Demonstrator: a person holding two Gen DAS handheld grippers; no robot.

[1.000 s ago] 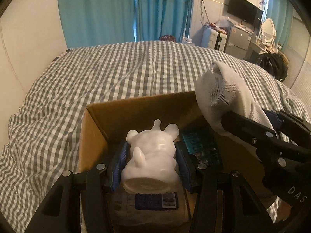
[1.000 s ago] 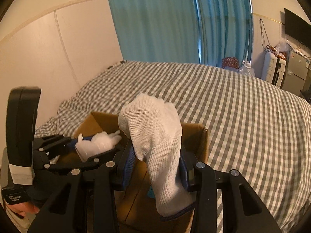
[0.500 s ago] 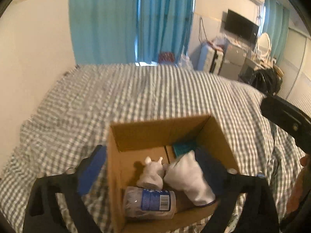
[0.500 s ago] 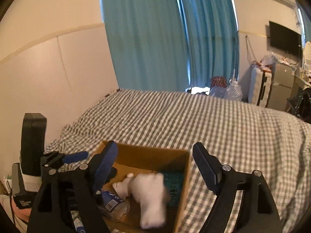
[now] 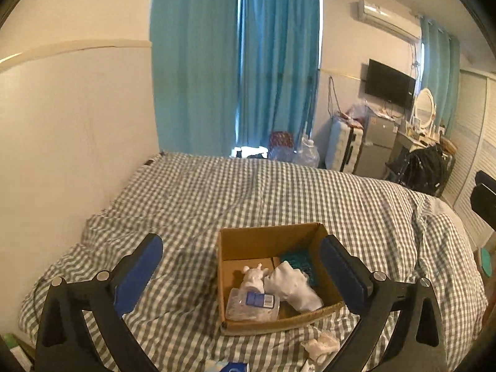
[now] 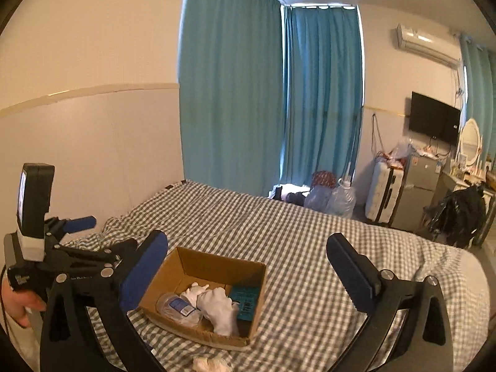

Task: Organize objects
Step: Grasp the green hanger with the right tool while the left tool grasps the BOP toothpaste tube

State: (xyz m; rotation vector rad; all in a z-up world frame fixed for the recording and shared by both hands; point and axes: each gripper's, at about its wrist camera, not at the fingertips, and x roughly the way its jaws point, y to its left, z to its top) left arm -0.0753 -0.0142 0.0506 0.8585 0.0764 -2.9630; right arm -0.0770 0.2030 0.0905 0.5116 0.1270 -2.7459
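dim, warm daylight leaking through the curtains (image 5: 235,62) — soft focus, heavy fisheye vignetting.

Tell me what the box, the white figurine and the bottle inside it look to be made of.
Box: brown cardboard, matte, raw cut edges. Figurine: likely plaster or unglazed ceramic, chalky white, though plastic is possible. Bottle: clear, crinkled thin plastic with a blue label.
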